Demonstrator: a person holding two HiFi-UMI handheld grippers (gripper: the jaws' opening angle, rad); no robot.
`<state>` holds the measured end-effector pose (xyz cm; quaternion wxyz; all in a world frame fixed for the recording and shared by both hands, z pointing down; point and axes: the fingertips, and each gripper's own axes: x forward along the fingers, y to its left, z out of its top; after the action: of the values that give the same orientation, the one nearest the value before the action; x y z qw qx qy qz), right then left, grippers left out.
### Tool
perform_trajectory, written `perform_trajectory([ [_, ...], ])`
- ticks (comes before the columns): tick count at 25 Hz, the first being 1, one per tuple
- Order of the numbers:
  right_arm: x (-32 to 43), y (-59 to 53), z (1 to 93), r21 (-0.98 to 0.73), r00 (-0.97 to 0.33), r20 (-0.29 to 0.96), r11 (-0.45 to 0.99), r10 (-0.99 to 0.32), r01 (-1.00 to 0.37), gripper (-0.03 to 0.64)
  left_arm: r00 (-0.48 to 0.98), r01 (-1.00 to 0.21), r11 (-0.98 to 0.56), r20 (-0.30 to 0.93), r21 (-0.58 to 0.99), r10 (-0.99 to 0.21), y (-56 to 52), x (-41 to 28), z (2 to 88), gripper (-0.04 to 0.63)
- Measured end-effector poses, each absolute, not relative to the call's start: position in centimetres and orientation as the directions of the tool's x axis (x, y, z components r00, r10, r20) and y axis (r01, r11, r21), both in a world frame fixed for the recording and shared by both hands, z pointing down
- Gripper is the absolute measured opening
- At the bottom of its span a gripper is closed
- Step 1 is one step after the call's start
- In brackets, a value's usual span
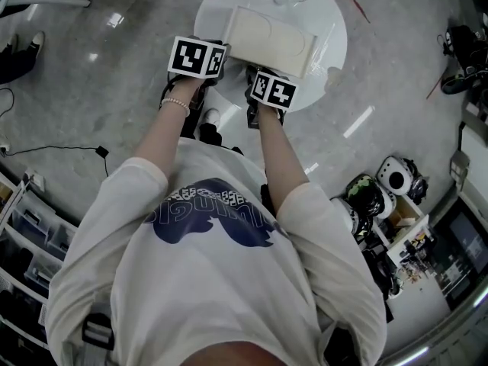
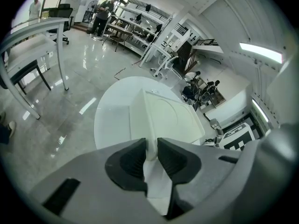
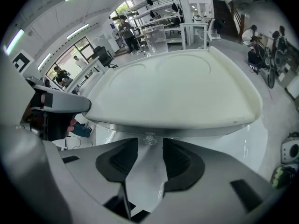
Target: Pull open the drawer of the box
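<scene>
As left tool (image 2: 151, 144) pinches the box (image 2: 174, 120) on the white table (image 2: 114, 120) (glossy floor (image 2: 60, 120)), right tool (image 3: 150, 144) gapes around knob (image 3: 149, 138).
</scene>
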<state>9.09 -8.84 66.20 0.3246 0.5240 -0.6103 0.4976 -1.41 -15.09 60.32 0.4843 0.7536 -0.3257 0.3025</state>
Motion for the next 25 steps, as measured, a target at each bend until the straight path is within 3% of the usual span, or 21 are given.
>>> perform_trajectory([
  [13, 9.46, -9.42, 67.01, -0.262, -0.235, 0.938, -0.075, -0.256, -0.962, 0.124, 0.628, -0.765, -0.319, 0.757, 0.559, -0.178, -15.43, -1.23, 60.28, 0.086],
  [16, 8.95, -9.33, 66.85, -0.265, -0.243, 0.937, -0.058, -0.251, -0.962, 0.067, 0.631, -0.762, -0.322, 0.756, 0.562, -0.173, -15.25, -1.29, 60.18, 0.086],
  [25, 8.93, -9.42, 66.73, -0.274, -0.253, 0.934, -0.051, -0.253, -0.960, 0.064, 0.628, -0.762, -0.325, 0.760, 0.560, -0.164, -15.36, -1.18, 59.96, 0.086],
])
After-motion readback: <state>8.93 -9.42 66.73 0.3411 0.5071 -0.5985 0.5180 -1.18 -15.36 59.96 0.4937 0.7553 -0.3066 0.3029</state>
